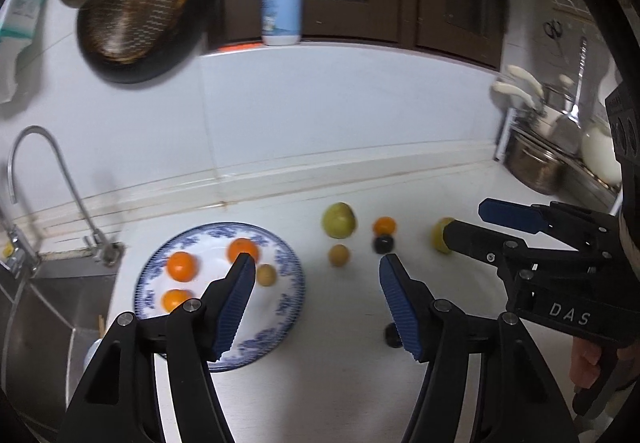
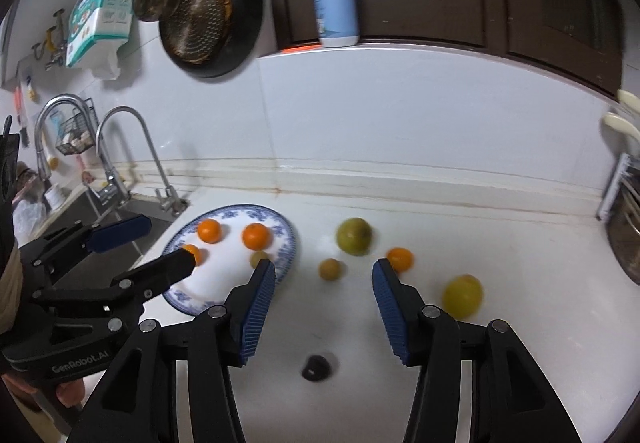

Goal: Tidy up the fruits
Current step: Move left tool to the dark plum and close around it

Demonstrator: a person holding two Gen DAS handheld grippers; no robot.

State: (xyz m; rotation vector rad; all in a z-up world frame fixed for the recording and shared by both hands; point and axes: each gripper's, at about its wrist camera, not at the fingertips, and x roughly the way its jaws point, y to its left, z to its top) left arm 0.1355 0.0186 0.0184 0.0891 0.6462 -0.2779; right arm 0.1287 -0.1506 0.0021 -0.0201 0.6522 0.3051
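Both grippers hang above the counter (image 2: pixel 500 227) with nothing between their fingers. The left gripper (image 1: pixel 316 263) stands part open over the plate (image 1: pixel 290 263) at the counter's sink-side edge, which holds three oranges and a small brown fruit. The right gripper (image 2: pixel 324 269) is also part open and empty. The loose fruit lies ahead of it, toward the back wall: a green fruit (image 2: pixel 354 236), a small brown fruit (image 2: pixel 329 269), an orange (image 2: pixel 400 259), and a yellow fruit (image 2: pixel 463 295) off to its right. A dark fruit (image 2: pixel 318 366) lies below its fingers. The right hand looks nearer these; the round fruit offers no long axis.
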